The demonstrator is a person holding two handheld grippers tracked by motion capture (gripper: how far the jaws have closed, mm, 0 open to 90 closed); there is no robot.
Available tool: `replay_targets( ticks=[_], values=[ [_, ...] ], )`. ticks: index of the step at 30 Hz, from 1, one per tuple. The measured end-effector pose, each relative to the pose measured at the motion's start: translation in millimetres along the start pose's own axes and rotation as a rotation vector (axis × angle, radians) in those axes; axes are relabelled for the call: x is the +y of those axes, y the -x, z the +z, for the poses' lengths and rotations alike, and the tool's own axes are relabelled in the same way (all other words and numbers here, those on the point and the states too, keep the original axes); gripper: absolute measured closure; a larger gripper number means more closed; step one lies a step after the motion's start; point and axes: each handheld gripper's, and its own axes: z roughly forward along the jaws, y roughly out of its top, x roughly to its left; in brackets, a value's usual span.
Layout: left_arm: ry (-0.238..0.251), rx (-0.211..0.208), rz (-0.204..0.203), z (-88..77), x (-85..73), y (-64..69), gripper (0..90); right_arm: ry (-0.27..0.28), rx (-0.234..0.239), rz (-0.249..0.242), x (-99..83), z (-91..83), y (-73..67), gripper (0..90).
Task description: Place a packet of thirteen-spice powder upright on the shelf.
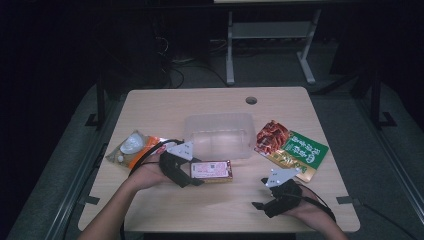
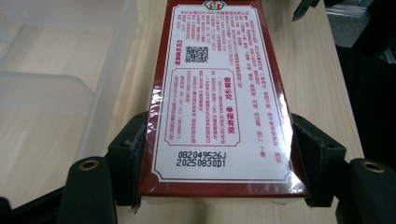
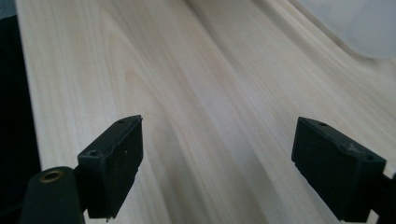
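While the left claw (image 2: 219, 158) clamps the red-edged, film-wrapped box (image 2: 219, 93) across its width, the clear plastic tub (image 1: 220, 134) sits just beyond; the right claw (image 3: 217, 168) gapes empty.

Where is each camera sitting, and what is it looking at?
High view: above the table, looking forward and down; forearms and both claws show.
Left gripper view: on the left claw, looking along its jaws clamped on the red box.
Right gripper view: on the right claw, facing bare tabletop; open jaws show.
Shared: red box, clear plastic tub appear in high and left views.
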Motion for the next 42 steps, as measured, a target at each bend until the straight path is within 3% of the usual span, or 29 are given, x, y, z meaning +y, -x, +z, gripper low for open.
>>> replay_targets(
  ticks=[3,12,24,28,39,42],
  values=[
    [-0.004,-0.001,0.002,-2.5,7.4,-4.0,31.4,0.033,-0.024,0.013,0.2,1.6,2.1,14.2],
    [-0.015,0.001,0.0,-7.6,29.1,-24.3,31.4,0.047,-0.088,0.031,-2.1,3.4,5.8,13.6],
    [-0.057,0.034,0.023,-10.0,64.4,-55.4,31.4,0.055,-0.075,0.031,-2.5,4.7,8.9,13.4],
    [-0.069,0.045,0.012,-8.2,74.5,-67.2,31.4,0.056,-0.077,0.03,-2.3,4.2,9.1,13.4],
    [-0.118,0.056,0.004,10.7,93.6,-97.5,31.4,0.065,-0.079,0.027,-2.0,3.2,9.6,13.4],
    [-0.106,0.053,-0.008,15.8,96.2,-103.3,31.4,0.069,-0.08,0.02,-2.1,2.5,10.2,13.4]
  ],
)
